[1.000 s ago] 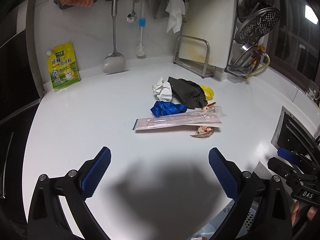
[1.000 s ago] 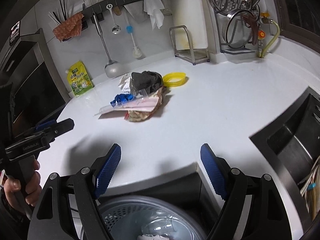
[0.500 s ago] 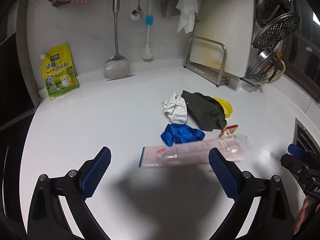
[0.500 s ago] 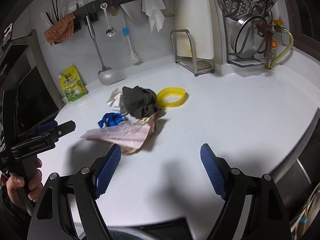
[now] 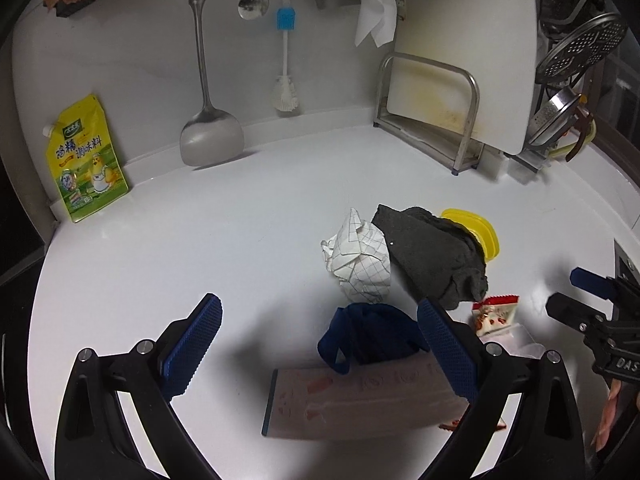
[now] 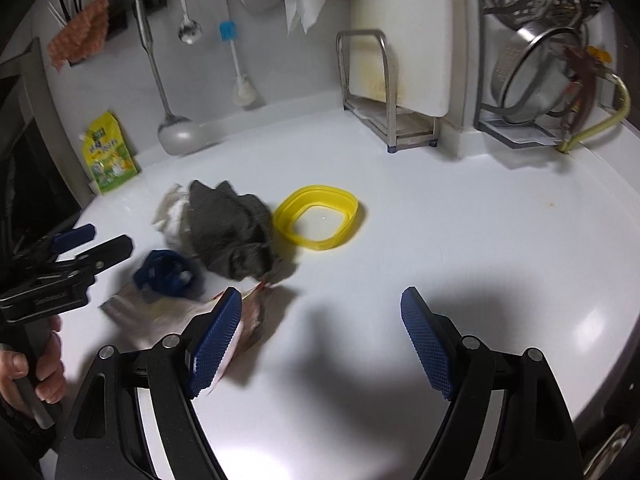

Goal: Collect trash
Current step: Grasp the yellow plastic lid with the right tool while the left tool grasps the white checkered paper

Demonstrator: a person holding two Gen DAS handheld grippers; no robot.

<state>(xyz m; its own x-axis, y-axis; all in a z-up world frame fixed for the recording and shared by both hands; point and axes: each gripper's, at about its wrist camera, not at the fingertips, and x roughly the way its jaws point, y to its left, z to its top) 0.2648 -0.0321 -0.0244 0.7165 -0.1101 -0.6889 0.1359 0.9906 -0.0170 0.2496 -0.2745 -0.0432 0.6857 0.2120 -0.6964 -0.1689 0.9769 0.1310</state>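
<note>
A trash pile lies on the white counter. It holds a crumpled checked paper, a dark grey cloth, a blue strap, a flat pinkish plastic bag, a red-and-white snack wrapper and a yellow ring lid. My left gripper is open, low over the blue strap and the bag. My right gripper is open and empty; its left finger covers the edge of the bag. The cloth and strap lie just beyond.
A yellow seasoning pouch leans on the back wall. A spatula, spoon and brush hang there. A cutting board in a metal rack and a dish rack with strainers stand at the back right. The sink edge is at far right.
Both grippers have moved forward over the counter toward the trash pile, which now looms larger. The bin under the right gripper has left view. Both stay open.
</note>
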